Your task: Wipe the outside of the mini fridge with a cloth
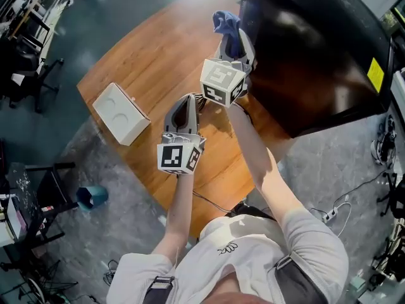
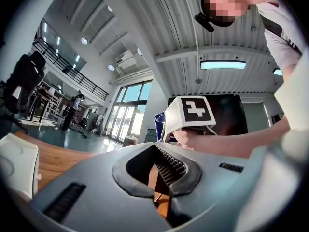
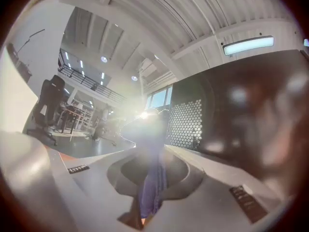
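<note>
The right gripper (image 1: 233, 42) reaches forward, jaws clamped on a cloth (image 1: 225, 21). The left gripper (image 1: 190, 101) sits nearer, jaws together, empty

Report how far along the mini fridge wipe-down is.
Done: the blue cloth is picked up, clamped in the right gripper. In hand: it is held at the side of the black mini fridge; contact is unclear. Left: the wiping itself; no face shows as wiped. The left gripper is shut, empty, over the wooden table.

We find mini fridge (image 1: 310, 62) close right of right gripper (image 1: 233, 40), blocking; white box (image 1: 120, 114) stands left of left gripper (image 1: 188, 103); open table (image 1: 158, 62) between.
</note>
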Motion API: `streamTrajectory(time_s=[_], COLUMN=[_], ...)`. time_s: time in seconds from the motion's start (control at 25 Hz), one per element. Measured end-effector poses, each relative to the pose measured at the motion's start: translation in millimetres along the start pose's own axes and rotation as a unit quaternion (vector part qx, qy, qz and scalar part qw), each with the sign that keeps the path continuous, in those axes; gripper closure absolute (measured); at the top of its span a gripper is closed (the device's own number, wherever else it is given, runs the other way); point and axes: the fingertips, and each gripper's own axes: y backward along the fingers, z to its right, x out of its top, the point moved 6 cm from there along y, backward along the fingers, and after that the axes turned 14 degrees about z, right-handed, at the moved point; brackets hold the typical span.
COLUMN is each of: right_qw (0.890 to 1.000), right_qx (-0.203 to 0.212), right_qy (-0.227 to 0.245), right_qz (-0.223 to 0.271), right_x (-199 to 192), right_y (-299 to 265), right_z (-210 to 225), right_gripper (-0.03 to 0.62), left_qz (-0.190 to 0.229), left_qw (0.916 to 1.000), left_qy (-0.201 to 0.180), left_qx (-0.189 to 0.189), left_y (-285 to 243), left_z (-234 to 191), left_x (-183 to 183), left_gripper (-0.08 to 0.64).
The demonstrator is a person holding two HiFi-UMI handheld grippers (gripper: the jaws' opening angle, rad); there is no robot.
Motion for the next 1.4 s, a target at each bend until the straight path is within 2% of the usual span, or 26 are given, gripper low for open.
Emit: streamTrajectory(time_s=[0.16,0.32,0.48,0.68,1.0,1.4], right_qw=[1.000,0.999,0.998,0.994,0.994,0.992], right_qx=[-0.017,-0.029,-0.043,-0.081,-0.095,-0.126], right_qy=[-0.008,-0.021,-0.040,-0.057,-0.047,-0.012], right_qz=[-0.023,-0.026,-0.027,-0.039,-0.041,-0.028], right_x=[-13,-13,-8,-1,12,27], right_y=[-17,-18,-11,10,50,124], right_z=[-4,-2,5,23,56,131], right_gripper=[0.530,0.530,0.531,0.530,0.531,0.530], left_qz=[-0.005,-0.002,-0.005,-0.004,0.012,0.010], left_qw=[1.0000,1.0000,1.0000,0.9998,0.9989,0.9963], left_qy=[-0.003,-0.003,-0.005,-0.011,-0.018,-0.004], left_qx=[0.000,0.002,-0.005,-0.018,-0.042,-0.086], left_y=[0,-2,-3,-5,-7,-9], left_z=[-13,-19,-13,-2,34,102], left_x=[-8,-8,-6,1,23,26], left_gripper=[0.555,0.555,0.555,0.555,0.555,0.555])
